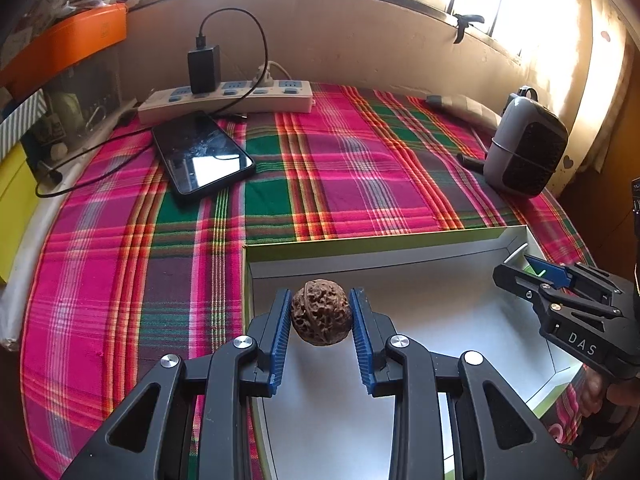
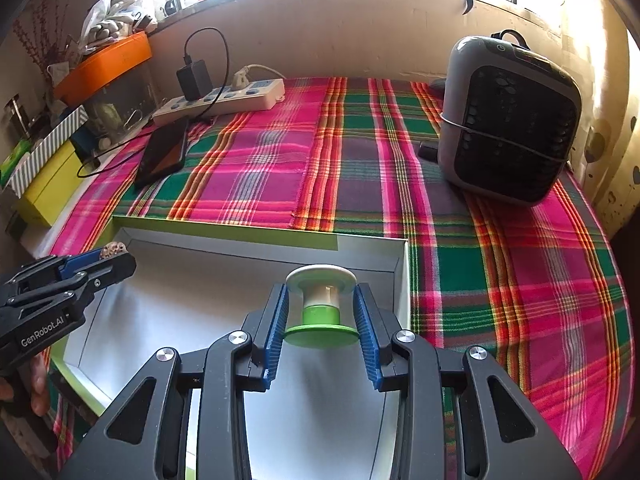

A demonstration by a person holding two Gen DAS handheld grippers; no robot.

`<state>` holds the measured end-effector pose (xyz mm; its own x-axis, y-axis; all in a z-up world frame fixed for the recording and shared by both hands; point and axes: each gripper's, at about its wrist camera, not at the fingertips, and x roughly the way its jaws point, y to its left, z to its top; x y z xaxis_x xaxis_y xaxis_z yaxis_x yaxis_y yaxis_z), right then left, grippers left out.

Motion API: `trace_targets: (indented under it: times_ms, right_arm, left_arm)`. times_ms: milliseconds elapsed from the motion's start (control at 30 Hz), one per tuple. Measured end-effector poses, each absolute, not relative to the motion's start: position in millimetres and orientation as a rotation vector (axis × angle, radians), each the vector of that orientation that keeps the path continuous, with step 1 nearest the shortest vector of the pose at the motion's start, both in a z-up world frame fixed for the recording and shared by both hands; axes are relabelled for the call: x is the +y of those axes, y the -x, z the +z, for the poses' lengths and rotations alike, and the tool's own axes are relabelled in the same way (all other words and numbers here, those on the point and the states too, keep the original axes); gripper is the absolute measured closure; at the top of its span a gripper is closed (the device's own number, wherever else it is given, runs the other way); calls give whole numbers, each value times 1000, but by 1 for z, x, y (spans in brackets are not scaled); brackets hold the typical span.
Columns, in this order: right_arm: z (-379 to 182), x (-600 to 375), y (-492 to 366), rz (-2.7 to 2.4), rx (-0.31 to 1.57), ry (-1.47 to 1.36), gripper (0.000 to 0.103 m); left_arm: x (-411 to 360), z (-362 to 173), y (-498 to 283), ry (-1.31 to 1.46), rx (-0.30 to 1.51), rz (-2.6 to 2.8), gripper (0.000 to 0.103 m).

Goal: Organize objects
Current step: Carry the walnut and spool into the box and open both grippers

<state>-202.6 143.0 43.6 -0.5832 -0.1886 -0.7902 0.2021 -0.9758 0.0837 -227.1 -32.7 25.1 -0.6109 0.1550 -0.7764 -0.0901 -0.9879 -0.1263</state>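
Plaid-clothed table point(image 2: 360, 184) – box point(image 2: 256, 242), phone point(image 1: 202, 156), power strip point(image 1: 224, 100), fan point(image 2: 508, 120).

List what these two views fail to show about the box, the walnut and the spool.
- Box: near edge cut off by the frame bottom and covered by the tools in both views.
- Walnut: in the right wrist view, only a sliver shows behind the left tool.
- Spool: in the left wrist view, just a green bit shows inside the right tool.
- Whether walnut or spool touches the box floor: unclear.

Tablecloth point(image 2: 280, 168) pink-green-orange plaid; walnut point(image 1: 321, 312) brown; spool point(image 2: 321, 304) green and white; box point(image 2: 368, 256) white, lime-edged.
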Motion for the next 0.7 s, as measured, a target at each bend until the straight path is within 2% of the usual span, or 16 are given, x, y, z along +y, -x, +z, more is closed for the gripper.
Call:
trace_targets:
  times_ms: [700]
  right_arm:
    - [41,137,205,-2632,61,-1286,68]
  left_arm:
    - [-26,23,234,1323,-68,2697,75]
